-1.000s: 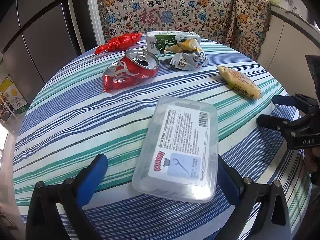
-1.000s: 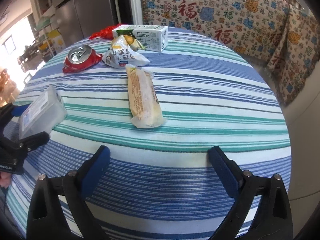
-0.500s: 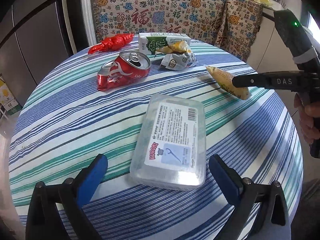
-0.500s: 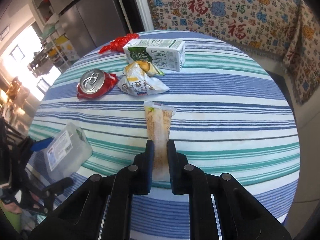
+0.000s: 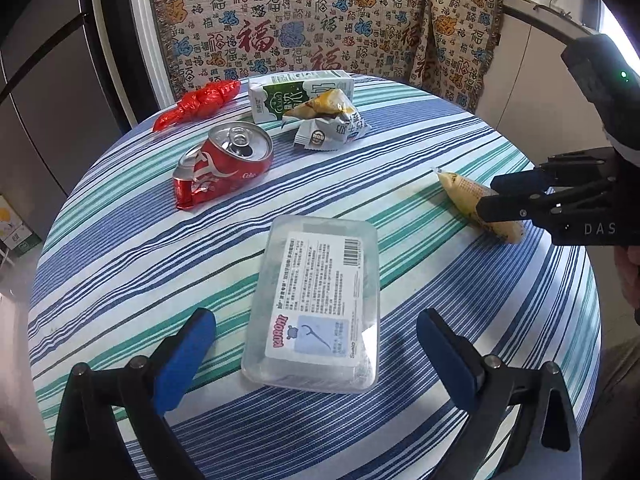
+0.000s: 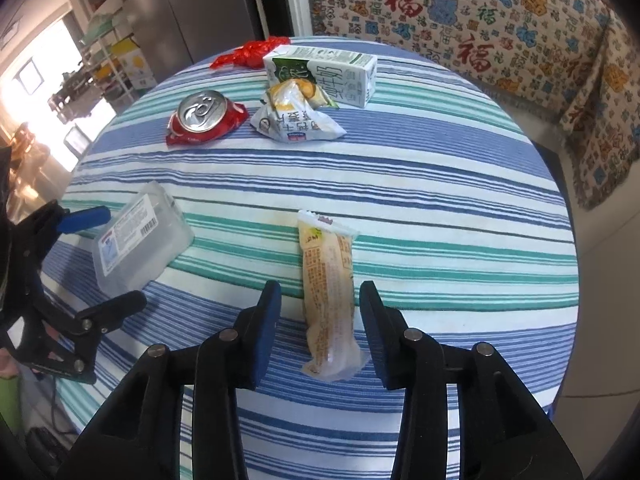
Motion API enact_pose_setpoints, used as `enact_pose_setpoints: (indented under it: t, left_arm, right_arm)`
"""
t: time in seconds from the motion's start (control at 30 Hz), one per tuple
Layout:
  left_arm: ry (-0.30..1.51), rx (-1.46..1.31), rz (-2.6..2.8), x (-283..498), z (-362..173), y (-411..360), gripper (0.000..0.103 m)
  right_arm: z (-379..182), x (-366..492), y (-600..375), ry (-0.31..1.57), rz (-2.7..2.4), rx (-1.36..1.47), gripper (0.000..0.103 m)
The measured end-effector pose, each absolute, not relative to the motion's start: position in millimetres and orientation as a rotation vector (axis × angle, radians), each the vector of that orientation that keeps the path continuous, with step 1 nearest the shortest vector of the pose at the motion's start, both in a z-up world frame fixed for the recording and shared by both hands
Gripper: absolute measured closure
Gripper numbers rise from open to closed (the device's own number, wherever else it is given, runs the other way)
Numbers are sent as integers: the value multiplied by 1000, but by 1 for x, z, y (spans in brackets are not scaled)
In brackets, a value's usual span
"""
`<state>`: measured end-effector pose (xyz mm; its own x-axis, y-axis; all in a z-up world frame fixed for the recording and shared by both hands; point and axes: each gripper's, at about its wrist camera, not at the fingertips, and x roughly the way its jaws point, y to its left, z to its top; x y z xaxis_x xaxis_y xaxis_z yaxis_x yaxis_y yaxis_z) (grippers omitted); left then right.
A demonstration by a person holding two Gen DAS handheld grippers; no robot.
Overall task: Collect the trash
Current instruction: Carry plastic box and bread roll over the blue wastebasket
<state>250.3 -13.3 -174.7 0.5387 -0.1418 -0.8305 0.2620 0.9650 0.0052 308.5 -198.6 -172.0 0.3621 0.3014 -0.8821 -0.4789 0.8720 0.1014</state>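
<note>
Right gripper [image 6: 320, 320] half open, fingers either side of the bun pack [image 6: 330, 292], gaps on both sides, pack flat on the table [image 6: 440, 208]. Left gripper [image 5: 316, 344] wide open, straddling the near end of the clear box [image 5: 316, 304], no contact. Box is a rounded plastic tub, label up: "KUROMI", a barcode, small print I can't read. Crushed red Coke can [image 5: 224, 168] lies on its side, silver top and tab facing the camera. Behind it a green-white milk carton [image 5: 300, 94] on its side with Chinese print; crumpled foil wrappers [image 5: 328, 124] touch its front. Twisted red wrapper [image 5: 198, 102] sits at the far left edge. "DAS" printed on the right gripper's body. Table is round, cloth striped blue, teal and white. Behind: woven throw [image 5: 304, 28] patterned with red 福 characters, steel fridge [image 6: 192, 12] at left.
</note>
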Motion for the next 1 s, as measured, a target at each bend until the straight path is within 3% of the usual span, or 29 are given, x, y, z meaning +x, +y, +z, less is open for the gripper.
enact_pose_setpoints:
  t: [0.03,0.1,0.13,0.17,0.57,1.0]
  left_arm:
    - [976,139,-237,252,-175,-13,1]
    - [989,151,-239,255,-178,-12,16]
    - [1000,153,-243,256,-179,-12,36]
    - [1008,146,-250,256,-180,-11,40]
    - [923,23,-301,228,-156,-36,42]
    - [884,21,-534,199,-135,-162,42]
  right_arm:
    - [-176,312,-197,1121,512,-191,72]
    - [-179,314,-198,1134,508,-201,90]
    - [-177,312,-201,1126,499,-197,92]
    - [-175,309,-204,1112,489,-198,92]
    - [-157,256,-262,1036,478,-46,92]
    - [-152,217,-400,979,292,184,92]
